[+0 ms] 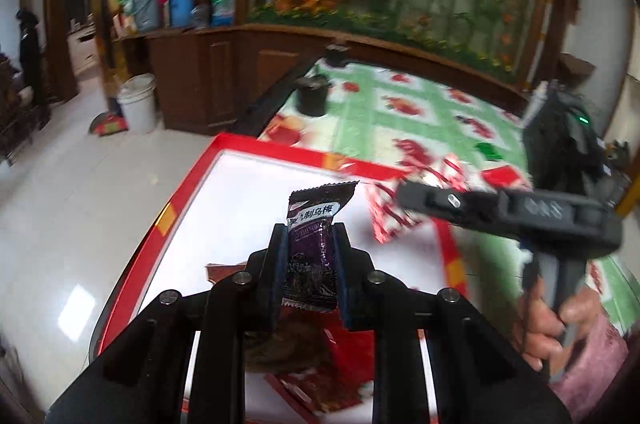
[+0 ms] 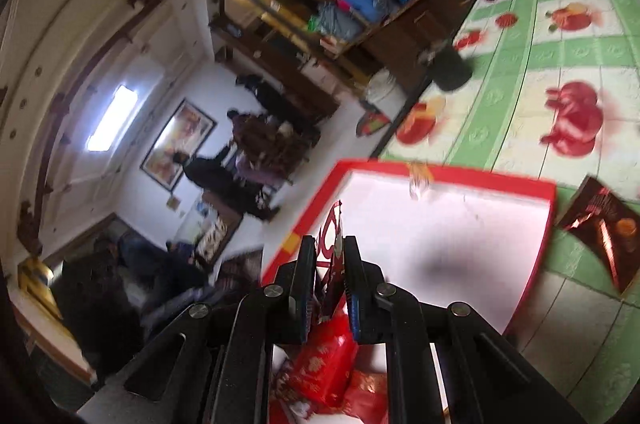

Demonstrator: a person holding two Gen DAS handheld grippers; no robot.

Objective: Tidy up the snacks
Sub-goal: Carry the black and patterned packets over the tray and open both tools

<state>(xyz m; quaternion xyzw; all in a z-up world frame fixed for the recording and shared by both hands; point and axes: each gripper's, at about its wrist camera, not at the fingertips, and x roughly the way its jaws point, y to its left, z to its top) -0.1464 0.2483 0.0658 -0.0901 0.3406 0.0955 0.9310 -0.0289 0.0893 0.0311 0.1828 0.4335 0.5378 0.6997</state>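
Observation:
My left gripper (image 1: 310, 260) is shut on a dark purple plum snack packet (image 1: 312, 244) and holds it above the red-rimmed white box (image 1: 256, 152). My right gripper (image 2: 328, 272) is shut on a red-and-white striped snack packet (image 2: 332, 256), also over the box (image 2: 440, 174). The same striped packet (image 1: 400, 208) and the right gripper body (image 1: 500, 208) show in the left wrist view, at the box's right rim. Red and brown snack packets (image 1: 320, 364) lie in the near end of the box; red ones (image 2: 324, 364) show under my right gripper.
The box sits on a table with a green and red fruit-pattern cloth (image 1: 400, 104). A black cup (image 1: 314, 96) stands at the table's far left edge. A dark brown snack packet (image 2: 600, 236) lies on the cloth right of the box. A white bucket (image 1: 138, 102) stands on the floor.

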